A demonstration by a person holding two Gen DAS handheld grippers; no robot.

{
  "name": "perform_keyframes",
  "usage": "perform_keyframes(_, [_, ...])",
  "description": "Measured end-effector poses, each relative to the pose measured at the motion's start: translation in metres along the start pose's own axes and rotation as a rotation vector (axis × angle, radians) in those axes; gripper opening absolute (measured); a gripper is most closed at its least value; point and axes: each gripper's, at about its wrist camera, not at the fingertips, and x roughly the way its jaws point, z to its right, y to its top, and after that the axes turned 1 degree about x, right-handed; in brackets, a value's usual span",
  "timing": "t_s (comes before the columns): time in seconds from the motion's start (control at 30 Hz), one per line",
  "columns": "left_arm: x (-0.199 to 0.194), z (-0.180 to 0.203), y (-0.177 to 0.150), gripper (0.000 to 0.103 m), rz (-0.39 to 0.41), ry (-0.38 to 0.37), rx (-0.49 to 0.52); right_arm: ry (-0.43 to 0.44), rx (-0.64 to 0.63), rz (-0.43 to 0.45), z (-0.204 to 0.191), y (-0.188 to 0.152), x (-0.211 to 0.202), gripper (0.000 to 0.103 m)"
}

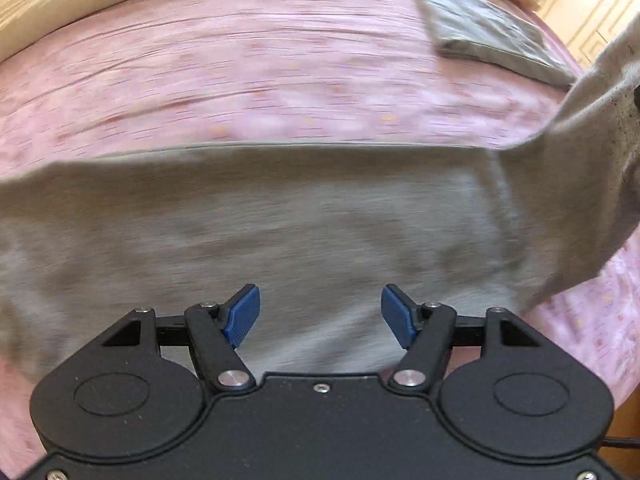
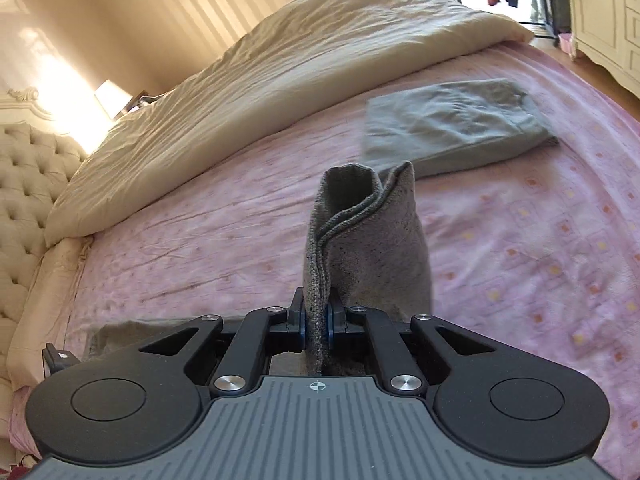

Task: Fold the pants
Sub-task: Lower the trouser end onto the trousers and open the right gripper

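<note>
**Soft grey pants half lifted off the bed, one end pinched**

Nearest in the right wrist view, the right gripper is clamped narrow on a bunched end of the grey pants, the blue pads pressing on stacked hems that stand up past the fingers in several ribbed layers. In the left wrist view the left gripper hovers with its blue fingers spread wide and nothing between them, over the body of the pants, which lies flat across the pink bedsheet along the near edge of the bed.

The cloth looks like a light, limp knit: it sags, drapes and creases freely, and I judge it will keep no shape unless held at two points. A thick hem or seam edge gives the surest grip; a pinch mid-panel would likely take only one layer and let the rest slide.

Further on, a second folded grey garment sits towards the far right corner of the bed, well apart from the pants, with a cream duvet heaped along the far side.

The left view is smeared by motion, so folds and seams on the flat part are hard to read. Whether the held end is waistband or leg cuffs cannot be told, and the pants run out of view on the left and behind both grippers.
</note>
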Motion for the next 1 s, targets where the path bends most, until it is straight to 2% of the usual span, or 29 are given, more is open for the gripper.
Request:
perform_keyframes(0.13, [-0.008, -0.067, -0.015, 0.068, -0.016, 0.061, -0.045, 0.058, -0.055, -0.019, -0.073, -0.021, 0.047, 0.009])
perform_keyframes(0.33, [-0.018, -0.137, -0.029, 0.068, -0.023, 0.127, -0.1, 0.05, -0.155, -0.127, -0.153, -0.08, 0.141, 0.009])
perform_keyframes(0.43, [-0.024, -0.158, -0.032, 0.068, -0.019, 0.132, -0.122, -0.002, -0.244, -0.224, -0.183, -0.121, 0.187, 0.014])
perform_keyframes(0.47, [-0.026, -0.162, -0.032, 0.068, -0.016, 0.132, -0.123, -0.002, -0.244, -0.224, -0.183, -0.121, 0.187, 0.017])
perform_keyframes(0.5, [-0.027, -0.164, -0.031, 0.068, -0.012, 0.131, -0.123, -0.006, -0.253, -0.25, -0.185, -0.126, 0.194, 0.029])
perform_keyframes(0.57, [-0.031, -0.167, -0.028, 0.068, 0.0, 0.121, -0.125, 0.025, -0.258, -0.301, -0.192, -0.136, 0.199, 0.038])
perform_keyframes(0.7, [-0.037, -0.163, -0.015, 0.068, 0.036, 0.087, -0.142, 0.126, -0.335, -0.286, -0.199, -0.136, 0.17, 0.038])
perform_keyframes(0.73, [-0.037, -0.159, -0.011, 0.068, 0.047, 0.075, -0.144, 0.145, -0.353, -0.248, -0.197, -0.133, 0.15, 0.039])
perform_keyframes(0.83, [-0.034, -0.141, 0.0, 0.068, 0.059, 0.034, -0.131, 0.128, -0.326, -0.214, -0.182, -0.128, 0.13, 0.039])
perform_keyframes(0.87, [-0.031, -0.133, 0.003, 0.069, 0.058, 0.019, -0.121, 0.069, -0.262, -0.164, -0.153, -0.121, 0.114, 0.039])
perform_keyframes(0.9, [-0.025, -0.125, 0.006, 0.069, 0.056, 0.011, -0.11, 0.069, -0.262, -0.164, -0.153, -0.121, 0.114, 0.039])
perform_keyframes(0.97, [-0.01, -0.107, 0.01, 0.069, 0.039, 0.004, -0.082, 0.001, -0.201, -0.145, -0.12, -0.116, 0.107, 0.039])
perform_keyframes(1.0, [-0.001, -0.1, 0.011, 0.069, 0.02, 0.009, -0.072, -0.083, -0.146, -0.143, -0.081, -0.117, 0.105, 0.038])
